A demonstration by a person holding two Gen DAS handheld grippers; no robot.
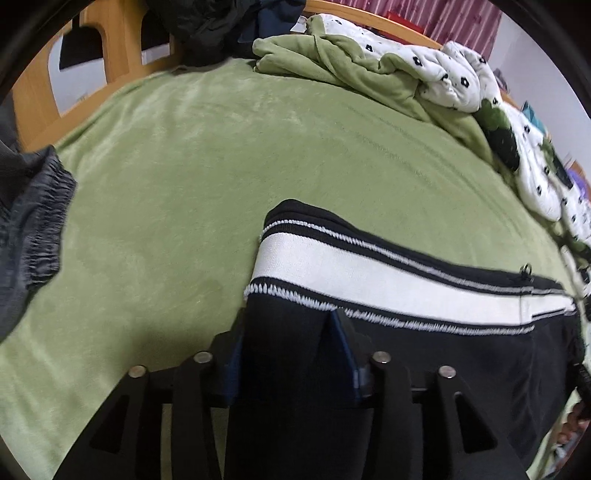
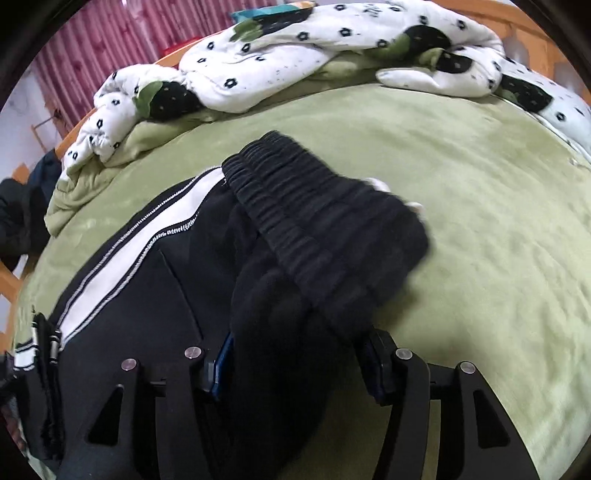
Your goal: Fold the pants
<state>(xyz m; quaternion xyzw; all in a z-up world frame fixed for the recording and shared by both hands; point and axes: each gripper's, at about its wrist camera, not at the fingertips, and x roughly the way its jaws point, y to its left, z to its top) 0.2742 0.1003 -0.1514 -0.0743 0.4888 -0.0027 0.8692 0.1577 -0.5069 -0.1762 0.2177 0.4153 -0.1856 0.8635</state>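
Note:
Black pants with a white side stripe (image 1: pixel 369 280) lie folded on a green bed cover (image 1: pixel 184 166). In the left wrist view my left gripper (image 1: pixel 291 350) is open, its fingers standing either side of the black fabric near the stripe's end without pressing it. The right wrist view shows the ribbed elastic waistband (image 2: pixel 325 229) lying across the pants (image 2: pixel 147 295). My right gripper (image 2: pixel 295 365) is open there too. A loose bulge of black cloth sits between its fingers and neither pad squeezes it.
A white quilt with black flowers (image 1: pixel 454 74) (image 2: pixel 295 48) is bunched along the far side of the bed. A grey garment (image 1: pixel 33 214) lies at the left edge. Dark clothes (image 1: pixel 221 26) are piled by the wooden bed frame (image 1: pixel 122 48).

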